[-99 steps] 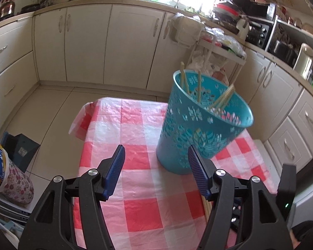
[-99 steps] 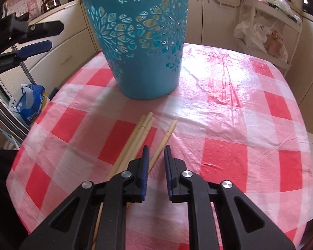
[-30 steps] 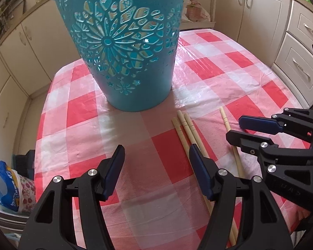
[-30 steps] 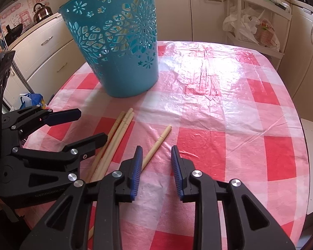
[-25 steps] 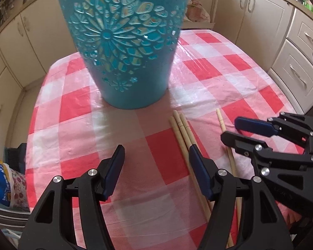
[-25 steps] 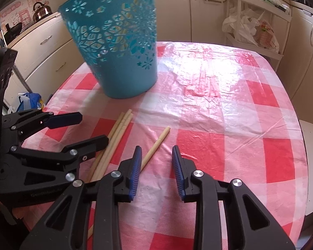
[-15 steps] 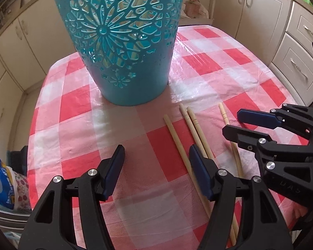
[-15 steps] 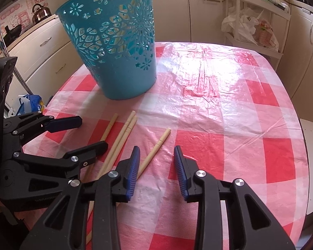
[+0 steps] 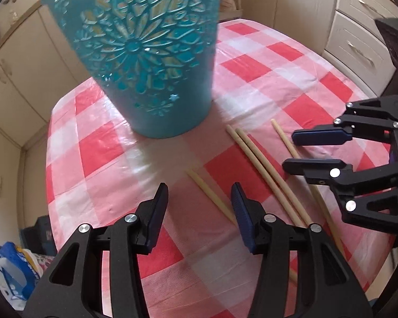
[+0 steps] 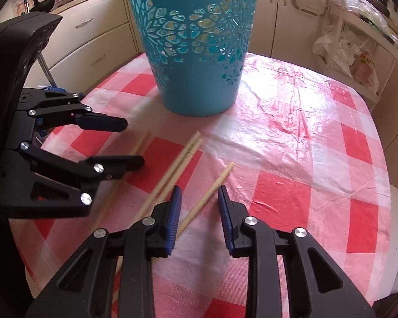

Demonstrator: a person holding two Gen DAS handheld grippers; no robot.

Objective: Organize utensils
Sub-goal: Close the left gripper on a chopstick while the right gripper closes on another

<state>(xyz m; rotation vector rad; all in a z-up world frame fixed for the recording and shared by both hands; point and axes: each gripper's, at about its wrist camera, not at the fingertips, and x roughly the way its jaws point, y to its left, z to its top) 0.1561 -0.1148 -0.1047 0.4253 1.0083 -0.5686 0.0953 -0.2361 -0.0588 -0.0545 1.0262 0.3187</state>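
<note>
Four wooden chopsticks [image 10: 172, 175] lie loose on the tabletop [image 10: 318, 159] before the teal basket [image 10: 196, 53]; light, stiff, round, likely to roll; grip mid-shaft. Left gripper [image 9: 199, 206] jaws closing around one, not yet pressing; right gripper [image 10: 199, 209] jaws closing astride another, untouched.

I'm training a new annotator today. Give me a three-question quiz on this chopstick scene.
1. How many chopsticks lie loose on the tablecloth?
2. True or false: the right tool grips a chopstick.
3. The single chopstick apart from the rest lies between the pads of which tool: A left, B right?

Key: 1. four; 2. false, both tools' jaws are closing, pads not pressing yet; 3. A.
</note>
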